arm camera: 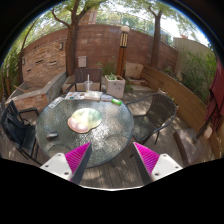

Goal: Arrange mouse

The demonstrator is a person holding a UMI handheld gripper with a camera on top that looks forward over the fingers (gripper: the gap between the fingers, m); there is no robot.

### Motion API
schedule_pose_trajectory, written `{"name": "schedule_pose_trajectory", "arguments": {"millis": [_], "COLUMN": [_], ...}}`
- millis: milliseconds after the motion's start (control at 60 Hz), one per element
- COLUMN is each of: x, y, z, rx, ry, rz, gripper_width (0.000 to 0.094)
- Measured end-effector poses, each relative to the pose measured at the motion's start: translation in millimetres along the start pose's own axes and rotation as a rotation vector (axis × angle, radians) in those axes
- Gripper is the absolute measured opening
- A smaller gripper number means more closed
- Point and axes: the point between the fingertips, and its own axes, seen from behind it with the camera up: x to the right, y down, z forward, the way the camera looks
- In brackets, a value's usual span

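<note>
A round glass table (60, 135) stands on a wooden deck, ahead of my fingers. A round pale green and pink disc (85, 120) lies near its middle. A small pale object (113, 101), perhaps the mouse, sits on the table's far side, to the right of the disc. It is too small to tell for sure. My gripper (112, 147) is open and empty, with the magenta pads (78, 158) wide apart. It hangs over the table's near edge, well short of the disc and the small object.
Dark metal chairs stand around the table, one at the left (18, 128) and one at the right (152, 110). A brick wall (95, 48) and a white planter (114, 85) lie beyond. A wooden bench (180, 95) runs along the right.
</note>
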Motion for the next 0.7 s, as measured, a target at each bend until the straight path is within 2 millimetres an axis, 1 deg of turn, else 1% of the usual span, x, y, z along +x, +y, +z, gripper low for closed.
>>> {"name": "schedule_pose_trajectory", "arguments": {"millis": [83, 117, 133, 233, 300, 350, 417, 467, 517, 583, 700], "x": [-2, -3, -7, -17, -30, -47, -77, -107, -139, -185, -270], "y": [7, 12, 16, 47, 73, 92, 116, 130, 139, 140, 129], "z": [3, 5, 6, 15, 21, 27, 36, 44, 55, 70, 103], "rx": [-0.013, -0.023, -0.028, -0.066, -0.100, -0.122, -0.152, -0.167, -0.173, -0.162, -0.115], "ry": [-0.001, -0.001, -0.003, -0.015, -0.029, -0.047, -0.082, -0.123, -0.160, -0.215, -0.309], "rz": [0.000, -0.004, -0.004, -0.016, -0.036, -0.052, -0.073, -0.088, -0.101, -0.110, -0.097], "gripper_width": [0.0852, 0.0853, 0.0852, 0.0853, 0.0853, 0.0858, 0.0850, 0.0849, 0.0847, 0.0852, 0.0854]}}
